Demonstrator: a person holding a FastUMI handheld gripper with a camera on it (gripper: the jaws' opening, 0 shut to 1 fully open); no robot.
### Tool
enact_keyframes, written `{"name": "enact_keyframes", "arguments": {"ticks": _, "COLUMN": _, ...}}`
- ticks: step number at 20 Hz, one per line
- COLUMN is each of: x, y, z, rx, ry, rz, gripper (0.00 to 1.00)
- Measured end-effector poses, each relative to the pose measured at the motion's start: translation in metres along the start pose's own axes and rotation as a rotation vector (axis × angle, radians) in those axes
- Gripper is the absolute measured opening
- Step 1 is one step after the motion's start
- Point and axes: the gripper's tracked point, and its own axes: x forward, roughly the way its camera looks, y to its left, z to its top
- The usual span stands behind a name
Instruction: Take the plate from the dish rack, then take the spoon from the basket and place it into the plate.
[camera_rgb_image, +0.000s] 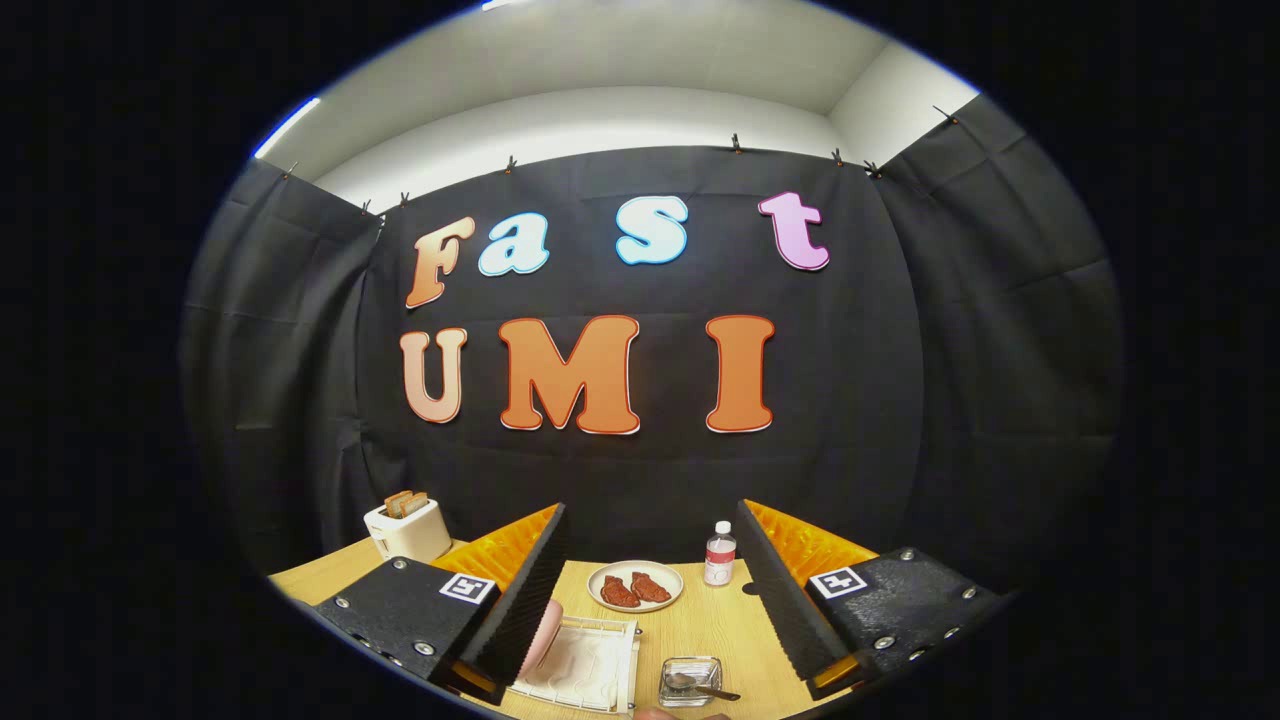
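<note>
My gripper (650, 590) is wide open, gripping nothing. The pink plate (545, 632) stands in the dish rack (585, 668) tight against my left finger, so I could clip the rack wires going in. The spoon (700, 686) lies in its basket (690, 682), between the fingers and closer in.
</note>
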Motion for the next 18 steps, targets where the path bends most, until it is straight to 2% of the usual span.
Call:
{"name": "enact_keyframes", "arguments": {"ticks": 4, "x": 0.000, "y": 0.003, "z": 0.003, "rx": 0.002, "ry": 0.017, "rz": -0.015, "gripper": 0.98}}
{"name": "enact_keyframes", "arguments": {"ticks": 8, "x": 0.004, "y": 0.008, "z": -0.010, "rx": 0.019, "ry": 0.093, "rz": -0.026, "gripper": 0.98}}
{"name": "enact_keyframes", "arguments": {"ticks": 13, "x": 0.012, "y": 0.036, "z": -0.032, "rx": 0.079, "ry": 0.216, "rz": 0.047, "gripper": 0.99}}
{"name": "enact_keyframes", "arguments": {"ticks": 18, "x": 0.025, "y": 0.056, "z": -0.063, "rx": 0.026, "ry": 0.377, "rz": 0.078, "gripper": 0.99}}
